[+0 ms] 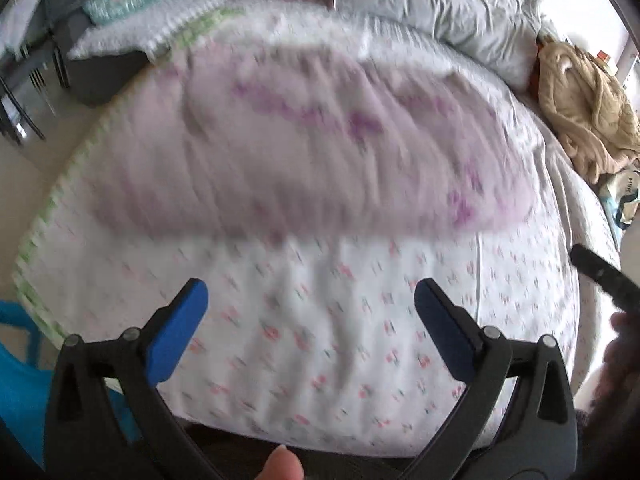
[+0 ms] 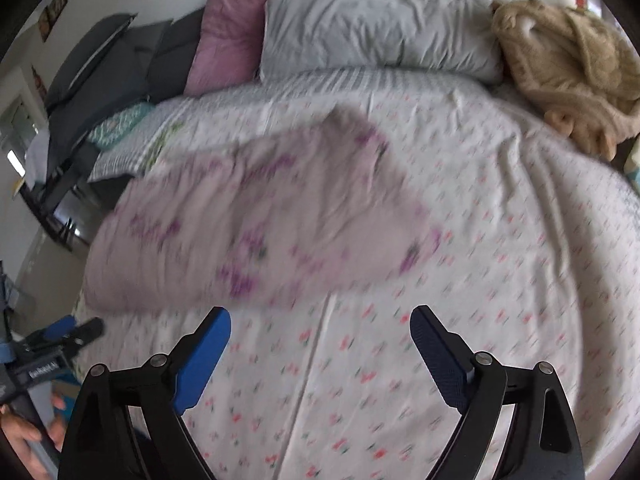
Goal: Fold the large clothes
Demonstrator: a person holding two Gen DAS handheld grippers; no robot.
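Hovering wide-jawed and empty: left gripper (image 1: 312,308), right gripper (image 2: 320,340). Soft, light, floppy pink garment (image 2: 256,220) at twelve o'clock on bed (image 2: 500,260); best pinched at near hem corners.

Your bed (image 2: 500,280) carries everything; its white sheet has a small pink floral print. Straight ahead of both hand-held grippers a pale pink garment (image 2: 256,224) with purple markings lies flat on the sheet, blurred in both views. Beyond it, at the far end: grey pillow (image 2: 372,20), pink pillow (image 2: 228,28) to its left. A tan fuzzy blanket (image 2: 568,72) is heaped far right. Far left edge has a striped white cover (image 1: 148,28) with a teal patterned item (image 1: 120,2) next to it.
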